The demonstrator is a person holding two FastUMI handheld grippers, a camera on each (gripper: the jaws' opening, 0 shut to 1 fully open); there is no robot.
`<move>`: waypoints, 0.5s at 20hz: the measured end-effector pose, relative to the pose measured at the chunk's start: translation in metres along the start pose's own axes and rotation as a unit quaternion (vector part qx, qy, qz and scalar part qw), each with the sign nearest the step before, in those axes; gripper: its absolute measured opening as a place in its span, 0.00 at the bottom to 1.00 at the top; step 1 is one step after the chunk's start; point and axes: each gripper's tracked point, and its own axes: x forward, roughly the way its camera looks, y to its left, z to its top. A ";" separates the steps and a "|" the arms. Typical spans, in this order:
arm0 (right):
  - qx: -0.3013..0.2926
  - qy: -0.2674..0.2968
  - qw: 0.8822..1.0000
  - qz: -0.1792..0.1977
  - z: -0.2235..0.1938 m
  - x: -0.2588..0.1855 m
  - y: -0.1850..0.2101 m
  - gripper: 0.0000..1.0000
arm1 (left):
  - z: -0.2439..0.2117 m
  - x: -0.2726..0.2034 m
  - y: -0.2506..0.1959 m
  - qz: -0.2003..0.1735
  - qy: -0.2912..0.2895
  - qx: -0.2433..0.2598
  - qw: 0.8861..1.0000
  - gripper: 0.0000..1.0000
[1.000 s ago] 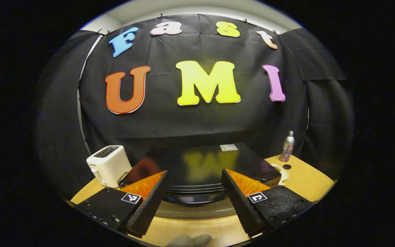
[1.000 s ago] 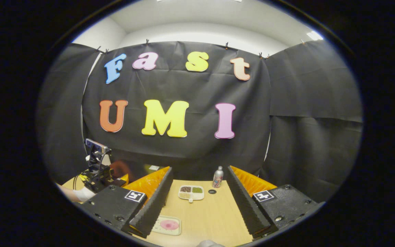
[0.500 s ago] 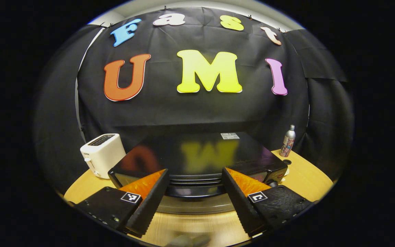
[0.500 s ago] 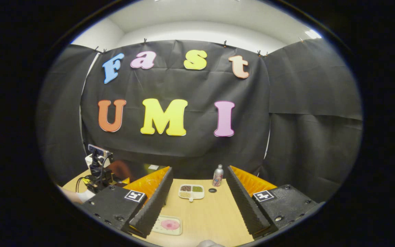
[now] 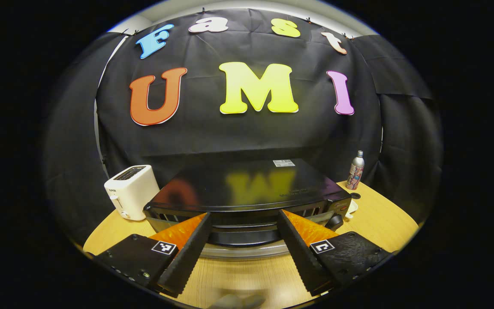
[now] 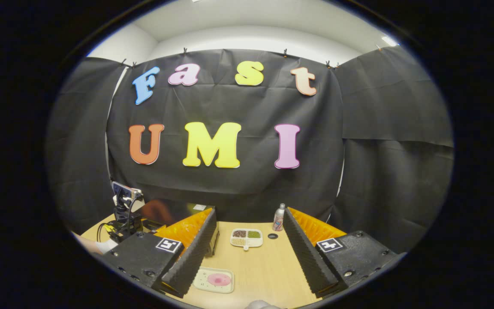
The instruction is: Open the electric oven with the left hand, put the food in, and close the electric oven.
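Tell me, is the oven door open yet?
Cannot tell for sure. The oven shows mostly its top; the left tool hangs open before its front, gripping nothing.

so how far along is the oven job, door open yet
Nothing looks done yet: the oven door appears shut. In hand: the left gripper is open and lined up on the oven's front, at handle height, touching nothing clearly. The right gripper is open over the table, holding nothing. The tray of food sits on the table. Left: open the door, load the tray, close it.
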 end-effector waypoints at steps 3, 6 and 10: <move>-0.002 0.002 1.000 0.002 -0.004 -0.003 0.000 0.97 | -0.010 -0.014 -0.001 0.000 0.004 0.002 1.000 0.97; 0.003 0.005 1.000 0.005 -0.011 -0.007 0.004 0.97 | -0.022 -0.030 -0.003 -0.002 0.013 0.000 1.000 0.97; -0.006 0.011 1.000 0.010 -0.021 -0.012 0.007 0.97 | -0.046 -0.051 -0.005 -0.001 0.034 -0.002 0.999 0.97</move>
